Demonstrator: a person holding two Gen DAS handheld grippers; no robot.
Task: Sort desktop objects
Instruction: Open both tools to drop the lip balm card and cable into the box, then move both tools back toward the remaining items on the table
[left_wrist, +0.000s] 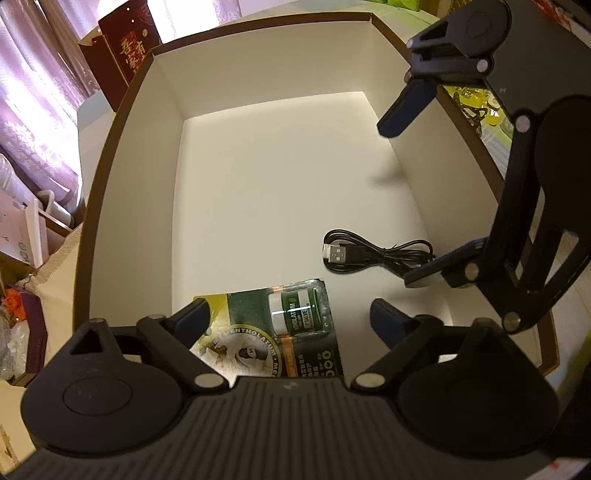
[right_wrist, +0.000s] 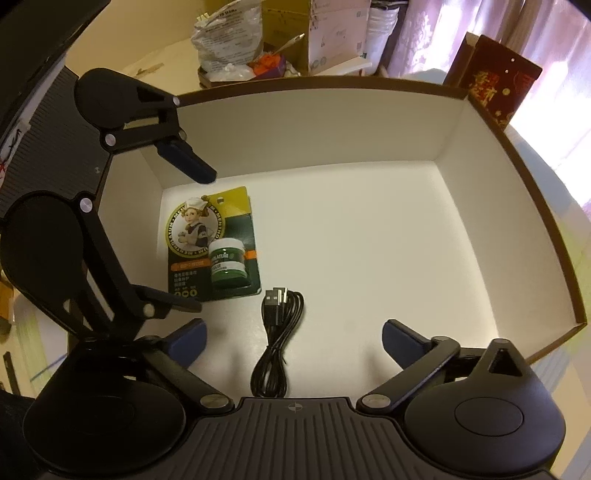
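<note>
Where left claw (left_wrist: 288, 317) hovers, salve card (left_wrist: 273, 332) half-hidden — cropped

A large shallow box (right_wrist: 491, 236), brown outside and white inside, carries everything here. Two things lie flat on its white floor, near one side wall: a green and yellow blister card (right_wrist: 212, 243) with a small green jar sealed on it, and just beside the card's corner, a coiled black USB cable (right_wrist: 277, 339). They sit close but apart.
</note>
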